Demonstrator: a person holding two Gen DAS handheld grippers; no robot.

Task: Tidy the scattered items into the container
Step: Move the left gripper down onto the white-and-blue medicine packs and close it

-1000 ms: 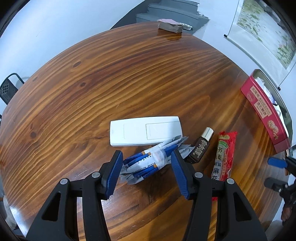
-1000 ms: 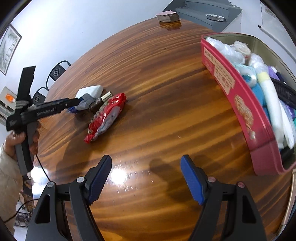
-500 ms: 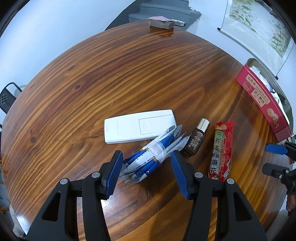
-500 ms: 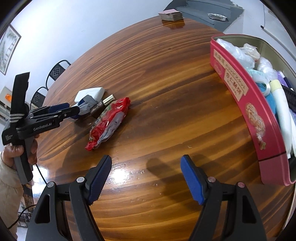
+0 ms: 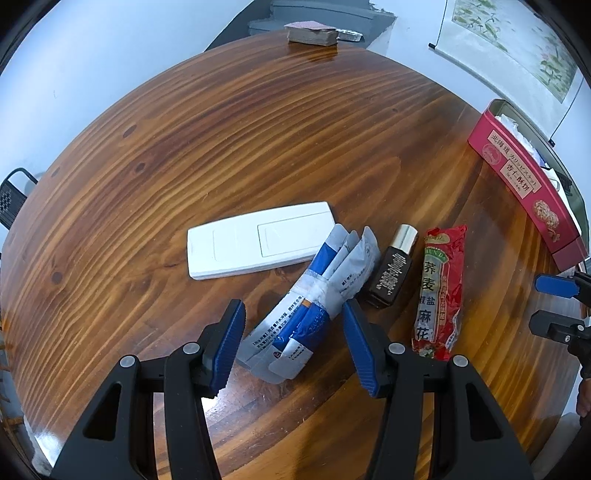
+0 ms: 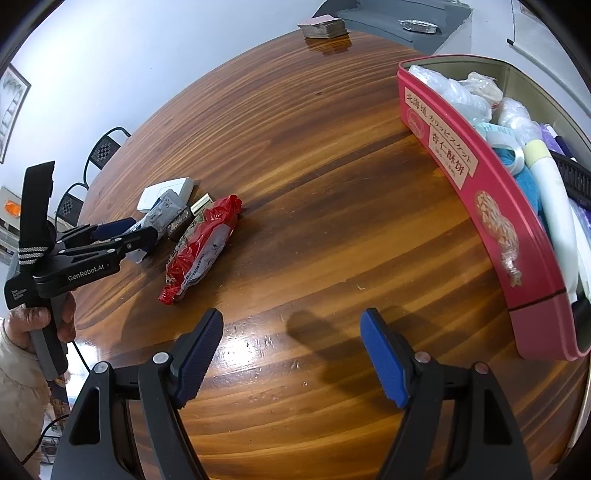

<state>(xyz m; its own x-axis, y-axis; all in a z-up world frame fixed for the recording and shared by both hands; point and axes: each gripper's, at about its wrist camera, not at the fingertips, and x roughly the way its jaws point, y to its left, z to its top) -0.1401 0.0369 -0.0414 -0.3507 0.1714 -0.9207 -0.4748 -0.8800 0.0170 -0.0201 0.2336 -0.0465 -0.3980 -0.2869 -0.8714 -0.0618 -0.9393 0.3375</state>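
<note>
A taped bundle of blue-and-white sachets lies on the round wooden table. My left gripper stands open with its blue pads on either side of the bundle's near end, not pressing it. Beside the bundle lie a white remote, a small brown bottle and a red snack packet. The red tin at the right holds several items. My right gripper is open over bare wood, with nothing between its fingers.
A stack of cards sits at the table's far edge. A hand holds the left gripper's body at the left of the right wrist view. Black chairs stand beyond the table.
The left gripper has rolled slightly, so the sachet bundle now lies more upright between its pads. In the right wrist view the tin has shifted a little left. Both grippers stay open.
</note>
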